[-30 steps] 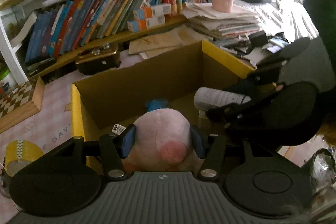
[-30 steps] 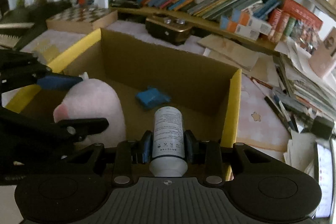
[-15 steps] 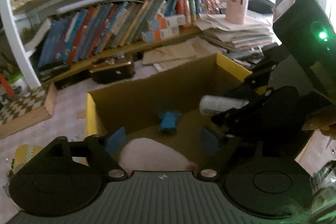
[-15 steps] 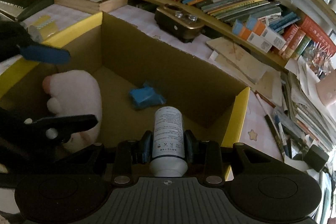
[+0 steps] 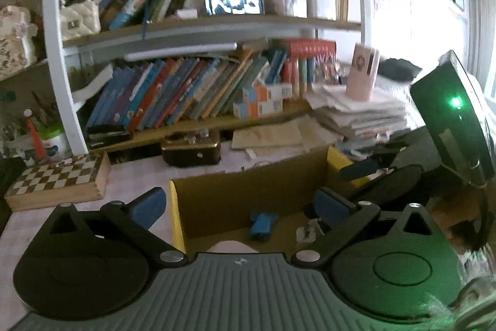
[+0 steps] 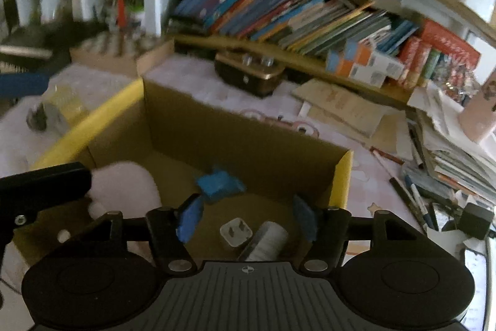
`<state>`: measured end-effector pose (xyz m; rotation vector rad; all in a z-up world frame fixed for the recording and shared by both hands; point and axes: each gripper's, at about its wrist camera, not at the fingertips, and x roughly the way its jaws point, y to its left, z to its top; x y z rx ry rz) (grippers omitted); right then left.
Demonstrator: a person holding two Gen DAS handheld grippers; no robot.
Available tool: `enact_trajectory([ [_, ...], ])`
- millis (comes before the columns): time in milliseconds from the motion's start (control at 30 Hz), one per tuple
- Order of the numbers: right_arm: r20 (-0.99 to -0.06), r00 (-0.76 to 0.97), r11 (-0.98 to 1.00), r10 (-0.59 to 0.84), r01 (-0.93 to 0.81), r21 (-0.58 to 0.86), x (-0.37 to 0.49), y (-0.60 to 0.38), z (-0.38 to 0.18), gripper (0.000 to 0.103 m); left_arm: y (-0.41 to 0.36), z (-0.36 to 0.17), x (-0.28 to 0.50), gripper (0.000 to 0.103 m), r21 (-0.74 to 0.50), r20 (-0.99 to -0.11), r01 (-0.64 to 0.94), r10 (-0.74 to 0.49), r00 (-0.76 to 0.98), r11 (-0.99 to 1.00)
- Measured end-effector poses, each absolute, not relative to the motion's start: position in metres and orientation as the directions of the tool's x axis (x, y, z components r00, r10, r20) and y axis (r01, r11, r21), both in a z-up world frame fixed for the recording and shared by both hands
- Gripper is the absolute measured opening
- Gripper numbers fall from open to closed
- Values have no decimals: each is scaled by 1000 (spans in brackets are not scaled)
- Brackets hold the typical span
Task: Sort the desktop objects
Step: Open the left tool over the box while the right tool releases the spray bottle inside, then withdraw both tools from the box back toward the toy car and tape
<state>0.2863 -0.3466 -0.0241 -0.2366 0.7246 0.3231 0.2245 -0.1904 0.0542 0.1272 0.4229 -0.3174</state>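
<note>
A cardboard box (image 6: 248, 145) with yellow flaps stands on the desk, seen in both views. Inside lie a pink plush toy (image 6: 127, 188), a blue object (image 6: 218, 183), a white plug adapter (image 6: 235, 233) and a white bottle (image 6: 266, 242). My right gripper (image 6: 246, 217) hovers above the box, its jaws opening, the bottle lying loose below them. My left gripper (image 5: 238, 205) is above the box's near edge, jaws opening wide, with nothing between them. The plush (image 5: 232, 247) peeks out just under it.
A bookshelf full of books (image 5: 186, 95) runs behind the desk. A chessboard box (image 5: 59, 179), a dark case (image 5: 192, 151) and paper stacks (image 5: 356, 117) surround the cardboard box. Pens (image 6: 412, 194) lie at the right. The other gripper's black arm (image 6: 40, 188) reaches in from the left.
My left gripper let go of the plush, which dropped into the box, and rose. My right gripper released the white bottle, which now lies on the box floor.
</note>
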Motion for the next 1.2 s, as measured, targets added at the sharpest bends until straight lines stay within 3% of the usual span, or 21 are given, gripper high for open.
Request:
enact_trajectory([
  [400,-588,791,967,170,-249,-56,215,-365,5,76,-154,72,167,103,-69,-354,325,-328,876,943],
  [833,-605,796,998,17,-47,-34,136,-353,-6,77,-95,61,122,103,-56,-357,392,-385,851,918],
  [1200,-636,769,997,-64,79,-5,70,-307,-21,77,-40,39,87,103,-87,-416,402,-400,817,912],
])
